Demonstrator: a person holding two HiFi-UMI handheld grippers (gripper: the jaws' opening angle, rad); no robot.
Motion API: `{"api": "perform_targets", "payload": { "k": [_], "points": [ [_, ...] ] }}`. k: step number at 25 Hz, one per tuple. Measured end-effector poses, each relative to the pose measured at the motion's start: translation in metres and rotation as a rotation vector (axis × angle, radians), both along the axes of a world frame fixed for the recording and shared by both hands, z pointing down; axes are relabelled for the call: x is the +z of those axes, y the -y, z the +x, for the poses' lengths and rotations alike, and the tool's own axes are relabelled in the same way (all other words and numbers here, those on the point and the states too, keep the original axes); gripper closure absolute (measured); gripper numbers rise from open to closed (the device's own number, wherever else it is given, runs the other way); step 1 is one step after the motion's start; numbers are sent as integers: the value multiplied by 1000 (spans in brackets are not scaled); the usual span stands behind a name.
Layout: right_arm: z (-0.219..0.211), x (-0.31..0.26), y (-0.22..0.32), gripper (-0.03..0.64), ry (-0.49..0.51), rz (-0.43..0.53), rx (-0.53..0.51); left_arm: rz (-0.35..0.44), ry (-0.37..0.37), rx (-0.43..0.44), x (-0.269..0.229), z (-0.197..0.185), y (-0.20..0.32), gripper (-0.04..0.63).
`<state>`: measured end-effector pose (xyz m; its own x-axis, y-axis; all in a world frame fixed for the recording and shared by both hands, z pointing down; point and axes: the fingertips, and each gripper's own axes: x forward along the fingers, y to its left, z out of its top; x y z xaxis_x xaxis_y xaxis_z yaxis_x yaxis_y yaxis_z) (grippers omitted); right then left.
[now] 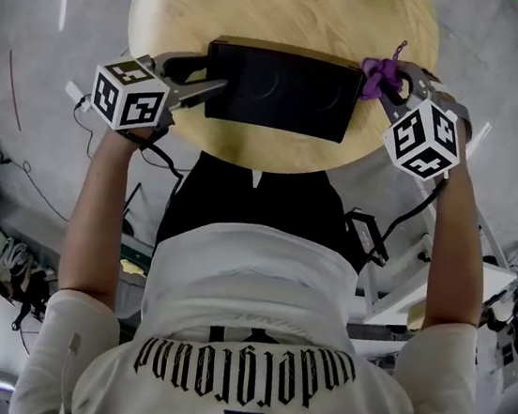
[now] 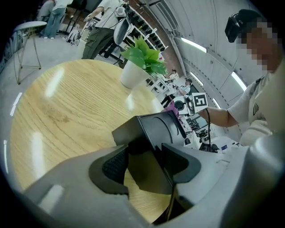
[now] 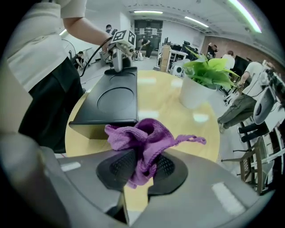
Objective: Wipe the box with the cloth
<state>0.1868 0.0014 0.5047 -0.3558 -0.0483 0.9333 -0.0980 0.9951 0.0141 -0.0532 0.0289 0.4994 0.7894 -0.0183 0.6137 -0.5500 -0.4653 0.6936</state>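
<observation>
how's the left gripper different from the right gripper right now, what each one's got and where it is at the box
The left gripper is closed on the left end of the flat black box; the right gripper is closed on a bunched purple knitted cloth. The left gripper touches the box directly; the right gripper only brings the cloth to its right end. Shared: both are shut on something, low over the round wooden table.

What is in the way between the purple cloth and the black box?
Nothing that shows. The cloth, pinched in the right gripper, hangs right at the box's near end, with only bare table below. The plant stands off to the side, and the left gripper grips the box's far end.
</observation>
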Motion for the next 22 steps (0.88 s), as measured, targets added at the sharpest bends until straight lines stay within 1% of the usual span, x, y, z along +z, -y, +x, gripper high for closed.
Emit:
{"api": "perform_targets", "payload": {
  "k": [3, 7, 10, 14, 18, 22],
  "points": [
    [0, -1, -6, 546, 17, 10, 22, -2, 1, -9, -1, 0, -2, 347],
    [-3, 0, -36, 546, 30, -2, 54, -1, 4, -23, 1, -3, -1, 347],
    [-4, -5, -69, 546, 46, -37, 83, 2, 5, -33, -2, -3, -3, 347],
    [-7, -12, -115, 546, 68, -95, 118, 3, 6, -20, -2, -1, -3, 347],
    [-9, -15, -151, 546, 86, -145, 109, -1, 1, -13, 0, 0, -3, 349],
    [-11, -14, -163, 546, 93, -182, 91, -4, -1, -2, 1, 0, -4, 350]
  ]
}}
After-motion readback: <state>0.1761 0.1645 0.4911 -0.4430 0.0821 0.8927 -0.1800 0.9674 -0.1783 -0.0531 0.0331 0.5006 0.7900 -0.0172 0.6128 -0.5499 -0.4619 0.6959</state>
